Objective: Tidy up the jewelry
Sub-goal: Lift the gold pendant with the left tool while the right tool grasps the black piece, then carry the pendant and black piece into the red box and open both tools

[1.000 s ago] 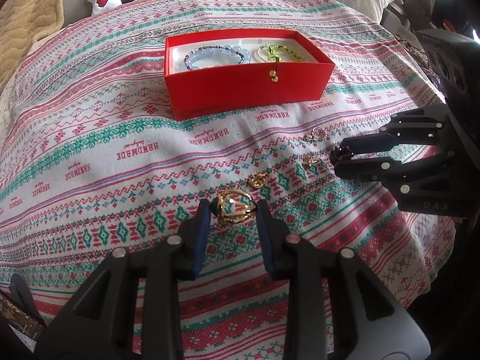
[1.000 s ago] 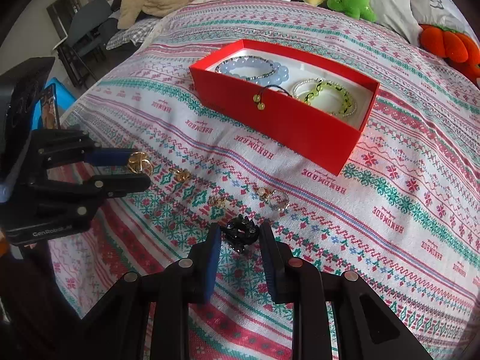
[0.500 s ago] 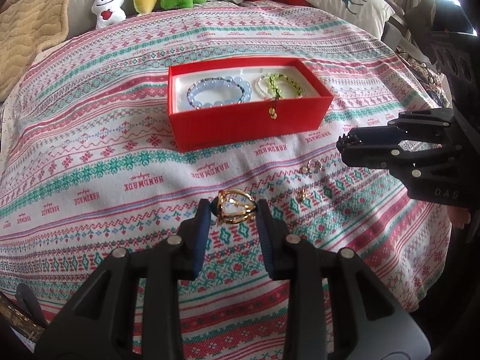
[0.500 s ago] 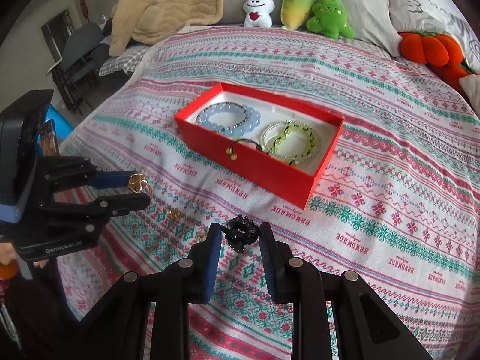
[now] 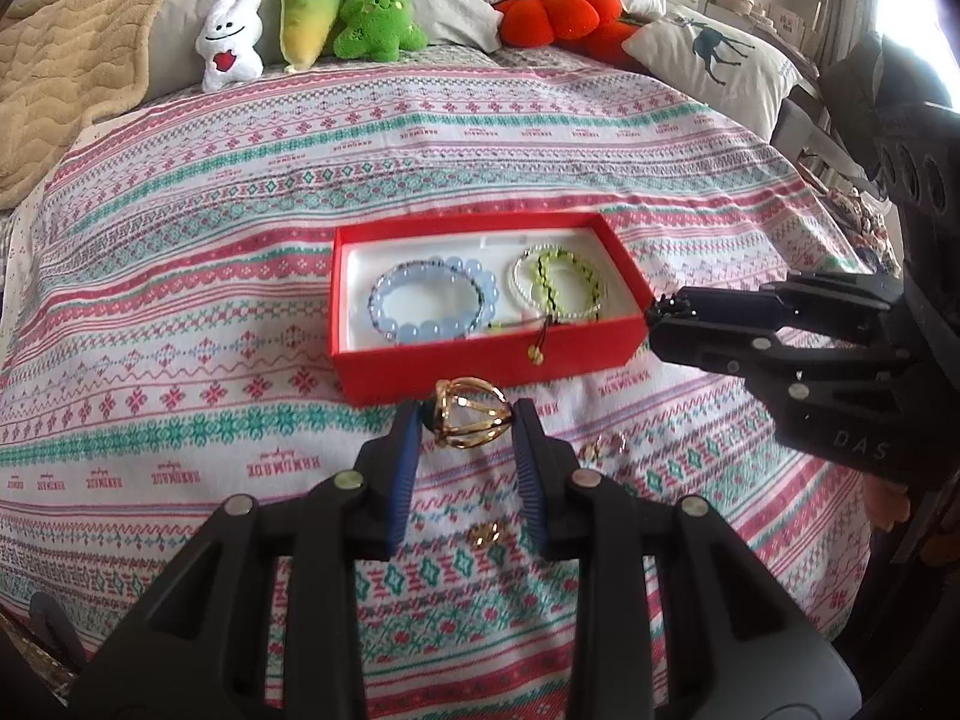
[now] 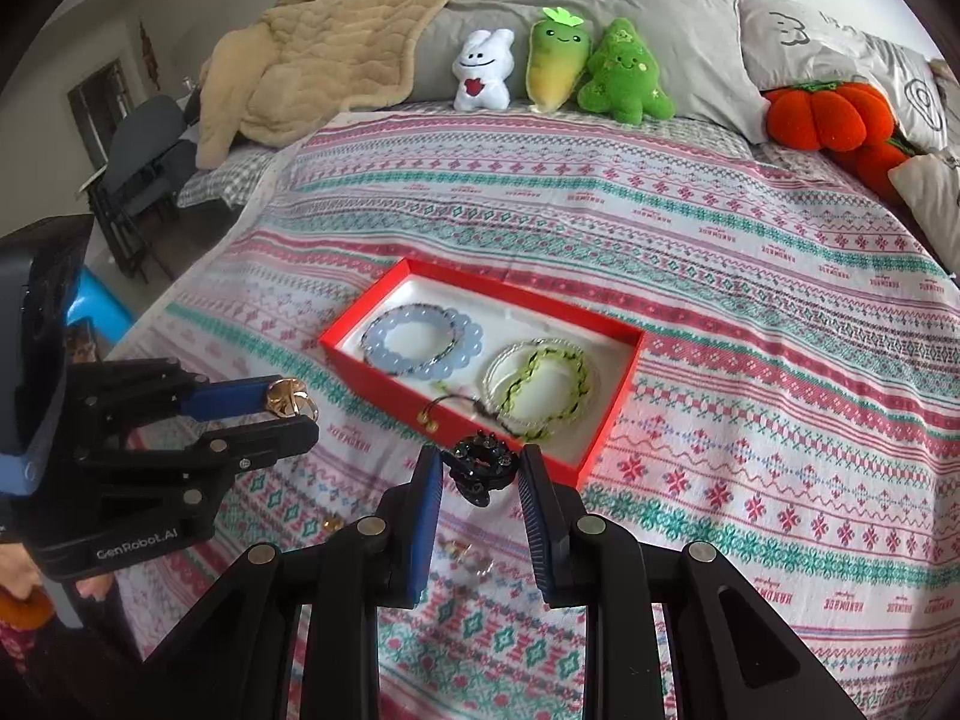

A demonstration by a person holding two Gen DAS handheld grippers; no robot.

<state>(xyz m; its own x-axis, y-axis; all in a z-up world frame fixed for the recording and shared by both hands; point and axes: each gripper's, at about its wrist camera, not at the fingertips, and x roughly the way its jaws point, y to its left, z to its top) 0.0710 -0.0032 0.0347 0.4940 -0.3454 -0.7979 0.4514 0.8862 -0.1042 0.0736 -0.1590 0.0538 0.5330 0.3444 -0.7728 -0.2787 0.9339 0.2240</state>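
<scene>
A red jewelry box lies on the patterned bedspread, holding a blue bead bracelet and a green and white bracelet. My left gripper is shut on a gold cage ring, held above the cloth just in front of the box. My right gripper is shut on a black spiky ring, held by the box's near right corner.
Small gold pieces lie on the cloth: two right of my left gripper and one between its fingers, lower down. Plush toys, an orange pumpkin cushion, pillows and a beige blanket line the bed's far end.
Both grippers have lifted with their rings and moved toward the red box. The loose gold pieces stay on the cloth.
</scene>
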